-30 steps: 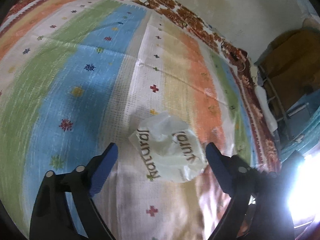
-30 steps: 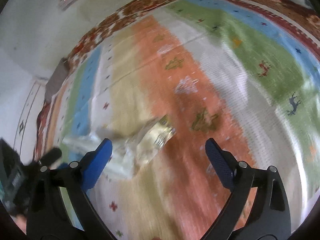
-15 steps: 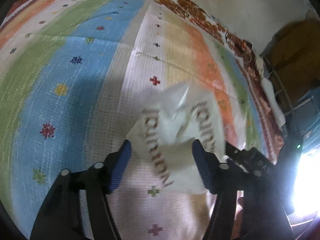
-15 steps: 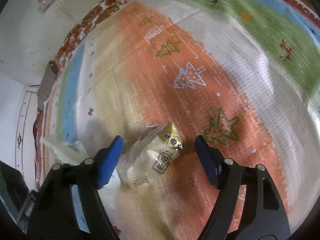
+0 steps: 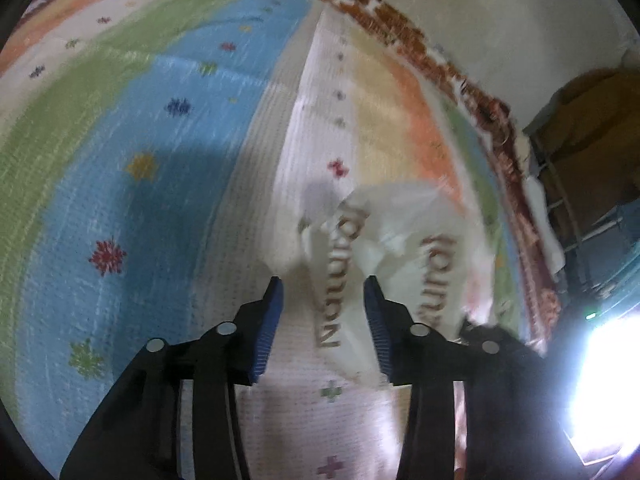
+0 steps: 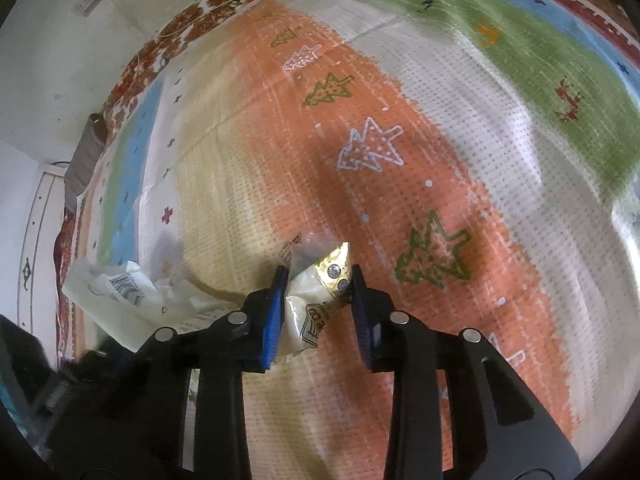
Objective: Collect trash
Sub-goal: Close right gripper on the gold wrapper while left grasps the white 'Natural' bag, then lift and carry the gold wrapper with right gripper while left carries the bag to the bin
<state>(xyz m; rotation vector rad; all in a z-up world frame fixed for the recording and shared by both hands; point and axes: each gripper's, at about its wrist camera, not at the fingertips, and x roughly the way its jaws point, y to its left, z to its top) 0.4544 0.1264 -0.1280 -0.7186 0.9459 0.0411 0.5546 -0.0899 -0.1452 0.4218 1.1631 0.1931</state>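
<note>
Both sets of jaws are closing: left gripper (image 5: 323, 294) around blurred bag (image 5: 400, 240), right gripper (image 6: 318, 286) pinching wrapper (image 6: 316, 296).

Crumpled white bag (image 5: 384, 248) with brown lettering, lying on striped cloth, one fold between blue pads. Gold-and-cream wrapper (image 6: 320, 292), creased, tilted, gold corner up, pinched between pads over orange and cream bands.

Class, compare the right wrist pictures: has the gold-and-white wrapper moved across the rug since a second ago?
Cannot tell. The wrapper lies beside the same green tree motif on the rug; the earlier picture is blurred. The right gripper is closing its jaws around it.
</note>
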